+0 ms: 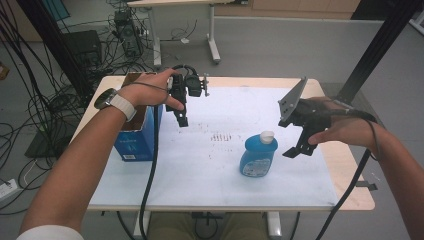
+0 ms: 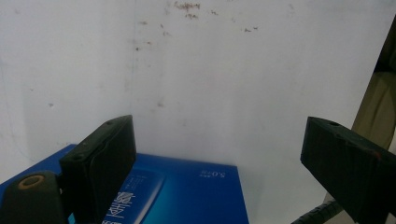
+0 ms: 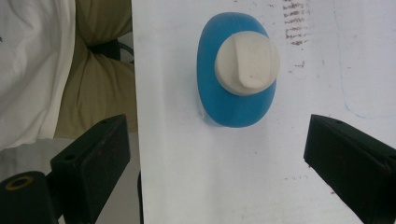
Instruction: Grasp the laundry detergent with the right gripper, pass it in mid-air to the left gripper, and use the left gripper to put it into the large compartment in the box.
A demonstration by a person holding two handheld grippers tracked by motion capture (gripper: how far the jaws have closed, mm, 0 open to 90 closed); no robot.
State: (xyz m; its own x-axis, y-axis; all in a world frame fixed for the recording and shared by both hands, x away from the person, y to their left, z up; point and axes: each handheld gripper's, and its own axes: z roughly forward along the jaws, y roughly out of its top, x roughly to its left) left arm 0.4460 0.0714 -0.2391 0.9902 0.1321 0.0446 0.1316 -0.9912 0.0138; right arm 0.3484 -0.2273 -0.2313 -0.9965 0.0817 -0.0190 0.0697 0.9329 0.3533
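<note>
A blue bottle (image 1: 258,155) with a white cap stands upright on the white sheet (image 1: 210,165) near the table's middle. From above, the right gripper view shows that bottle (image 3: 236,70) beyond the jaws, with nothing between them. My right gripper (image 1: 299,148) hovers open just right of the bottle, pointing down. A blue cardboard box (image 1: 135,137) stands at the table's left edge. My left gripper (image 1: 182,118) hangs open above the sheet beside the box; the box top (image 2: 187,196) lies below its jaws.
The wooden table (image 1: 350,170) shows past the sheet at the right and back. Cables, a black frame post (image 1: 380,45) and a second table (image 1: 210,30) stand on the floor behind. A cable (image 1: 150,175) trails from my left gripper across the sheet.
</note>
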